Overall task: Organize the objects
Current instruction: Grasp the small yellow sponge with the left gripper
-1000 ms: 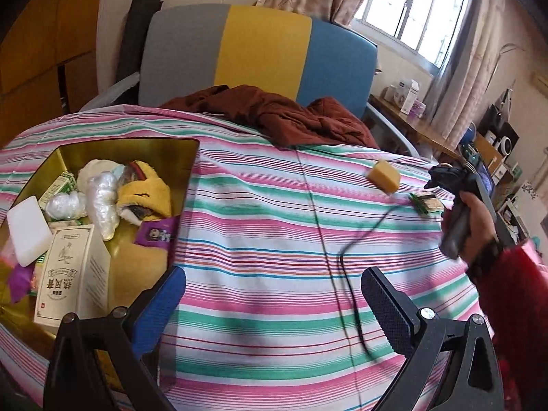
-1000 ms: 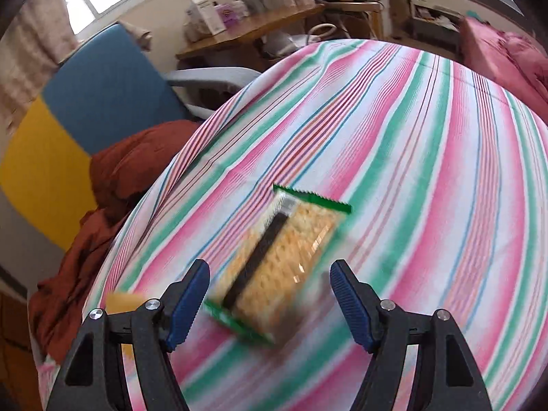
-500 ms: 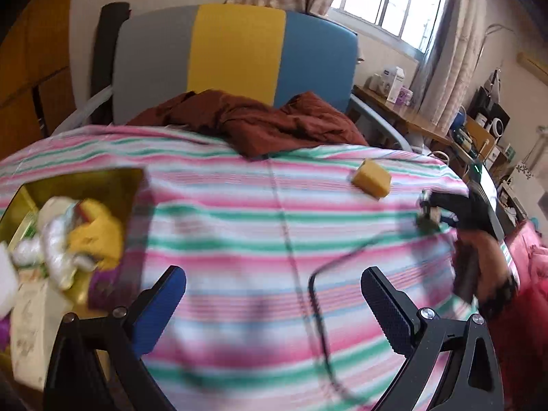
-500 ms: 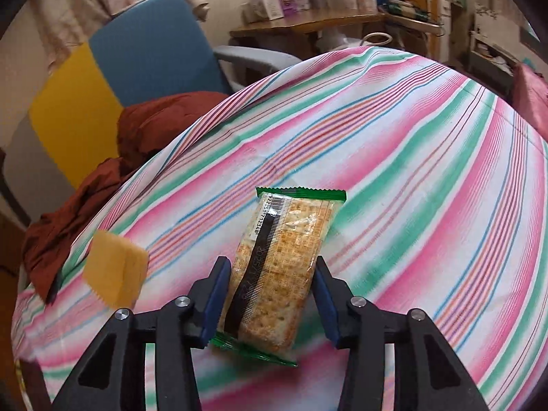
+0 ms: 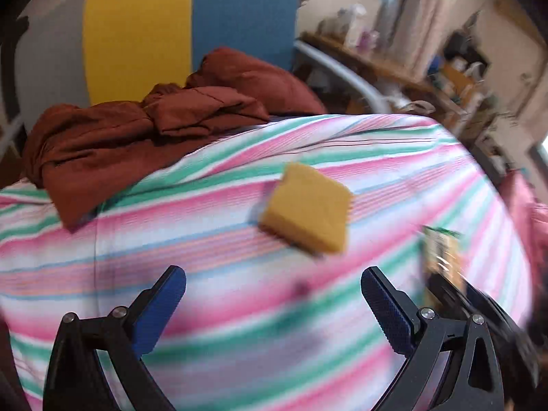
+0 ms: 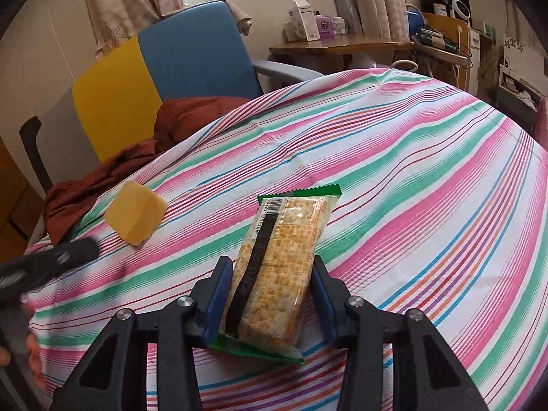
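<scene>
My right gripper point(image 6: 272, 294) is shut on a cracker packet point(image 6: 281, 267) with green ends, held over the striped tablecloth point(image 6: 428, 178). The packet also shows in the left wrist view point(image 5: 441, 257), blurred, at the right. A yellow sponge block point(image 5: 308, 210) lies on the cloth ahead of my left gripper point(image 5: 274, 303), which is open and empty. The sponge also shows in the right wrist view point(image 6: 135, 217), left of the packet. The left gripper shows in the right wrist view point(image 6: 51, 260) at the left edge, close to the sponge.
A rust-brown cloth point(image 5: 137, 133) is heaped at the table's far edge, against a grey, yellow and blue chair point(image 5: 164, 30). A wooden desk point(image 6: 342, 48) with boxes stands beyond the table. The cloth drops off at the right edge.
My right gripper closed on the cracker packet and lifted it. My left gripper swung right, away from the gold box, toward the yellow sponge.
</scene>
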`<control>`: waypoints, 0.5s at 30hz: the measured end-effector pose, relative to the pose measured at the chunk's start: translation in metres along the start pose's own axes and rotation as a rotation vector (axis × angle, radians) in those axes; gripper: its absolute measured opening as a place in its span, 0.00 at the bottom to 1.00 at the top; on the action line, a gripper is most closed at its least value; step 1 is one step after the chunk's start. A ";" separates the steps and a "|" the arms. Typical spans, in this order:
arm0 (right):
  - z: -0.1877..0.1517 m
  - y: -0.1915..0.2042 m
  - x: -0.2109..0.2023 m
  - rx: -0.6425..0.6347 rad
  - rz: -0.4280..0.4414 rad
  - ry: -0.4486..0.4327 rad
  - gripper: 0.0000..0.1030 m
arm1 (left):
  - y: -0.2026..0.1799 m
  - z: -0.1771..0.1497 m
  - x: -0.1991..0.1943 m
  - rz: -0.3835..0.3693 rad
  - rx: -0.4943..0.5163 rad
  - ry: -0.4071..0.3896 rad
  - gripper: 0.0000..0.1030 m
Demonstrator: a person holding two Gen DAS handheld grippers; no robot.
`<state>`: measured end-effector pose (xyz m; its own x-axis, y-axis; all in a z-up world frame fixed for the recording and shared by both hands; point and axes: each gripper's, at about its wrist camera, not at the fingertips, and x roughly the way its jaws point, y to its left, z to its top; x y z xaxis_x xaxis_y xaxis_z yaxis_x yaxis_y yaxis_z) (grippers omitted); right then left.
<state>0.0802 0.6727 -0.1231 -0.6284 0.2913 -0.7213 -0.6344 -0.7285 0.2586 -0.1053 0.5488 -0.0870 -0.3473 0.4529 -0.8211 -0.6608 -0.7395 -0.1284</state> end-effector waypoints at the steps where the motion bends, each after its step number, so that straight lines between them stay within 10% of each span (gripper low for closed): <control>1: 0.001 -0.003 0.002 0.005 0.003 -0.004 0.44 | -0.005 0.005 0.007 0.000 0.014 -0.003 1.00; 9: 0.006 -0.005 0.016 0.041 0.022 -0.023 0.44 | -0.031 0.018 0.036 0.074 0.161 -0.071 0.98; 12: 0.006 -0.005 0.016 0.042 0.022 -0.026 0.44 | -0.032 0.014 0.041 0.062 0.181 -0.100 0.67; 15: 0.006 -0.005 0.015 0.039 0.020 -0.029 0.44 | -0.037 0.011 0.044 0.052 0.211 -0.103 0.61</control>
<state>0.0713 0.6841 -0.1318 -0.6538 0.2951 -0.6967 -0.6381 -0.7098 0.2982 -0.1036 0.6015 -0.1121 -0.4438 0.4732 -0.7610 -0.7605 -0.6481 0.0405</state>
